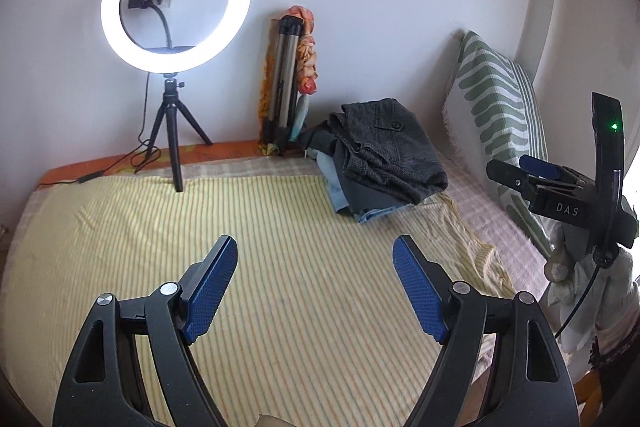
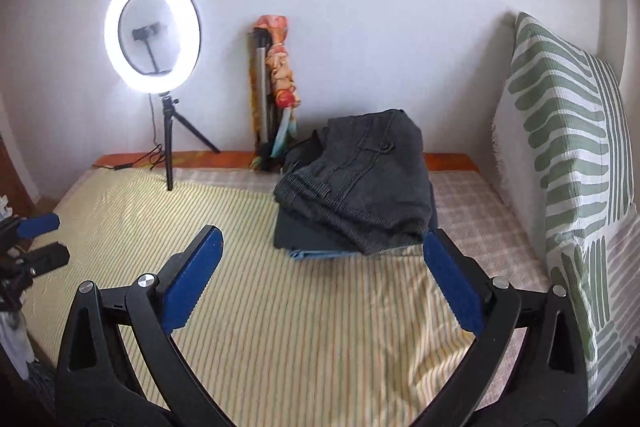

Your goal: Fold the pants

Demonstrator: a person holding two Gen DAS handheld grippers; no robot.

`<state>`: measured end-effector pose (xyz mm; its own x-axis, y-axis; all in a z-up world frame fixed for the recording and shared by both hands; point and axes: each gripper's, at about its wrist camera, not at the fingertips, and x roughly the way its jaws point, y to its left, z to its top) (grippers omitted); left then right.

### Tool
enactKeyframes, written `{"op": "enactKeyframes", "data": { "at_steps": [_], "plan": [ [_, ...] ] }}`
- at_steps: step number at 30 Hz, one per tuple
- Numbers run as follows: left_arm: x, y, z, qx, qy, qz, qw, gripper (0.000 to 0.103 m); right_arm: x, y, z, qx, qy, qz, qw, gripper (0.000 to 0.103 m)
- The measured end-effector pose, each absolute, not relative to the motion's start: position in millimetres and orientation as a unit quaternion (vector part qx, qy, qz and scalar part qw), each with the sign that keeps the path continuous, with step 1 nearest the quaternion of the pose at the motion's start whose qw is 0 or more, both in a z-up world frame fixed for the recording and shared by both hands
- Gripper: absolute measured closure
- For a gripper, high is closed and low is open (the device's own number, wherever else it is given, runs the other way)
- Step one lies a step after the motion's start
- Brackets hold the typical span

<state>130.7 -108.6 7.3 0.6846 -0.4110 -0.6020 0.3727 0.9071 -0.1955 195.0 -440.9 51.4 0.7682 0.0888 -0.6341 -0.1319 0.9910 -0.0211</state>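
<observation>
Folded pants, perhaps stacked on others, beyond both empty grippers, left gripper and right gripper spread wide.

- The near stretch of the bed's striped yellow sheet lies bare, open for either tool to pass.
- A stack of folded pants blocks the far right part.
- The ring light tripod stands at the far left edge.
- An upright green-patterned pillow walls the right side.
</observation>
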Motion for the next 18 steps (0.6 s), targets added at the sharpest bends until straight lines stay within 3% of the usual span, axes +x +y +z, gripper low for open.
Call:
{"op": "enactKeyframes", "data": {
  "at_steps": [18],
  "plan": [
    [79,-51,-14,-0.030,0.336,-0.147,0.930,0.019,119,-401,28,0.020,0.330,0.064,0.942,0.000]
  ]
}}
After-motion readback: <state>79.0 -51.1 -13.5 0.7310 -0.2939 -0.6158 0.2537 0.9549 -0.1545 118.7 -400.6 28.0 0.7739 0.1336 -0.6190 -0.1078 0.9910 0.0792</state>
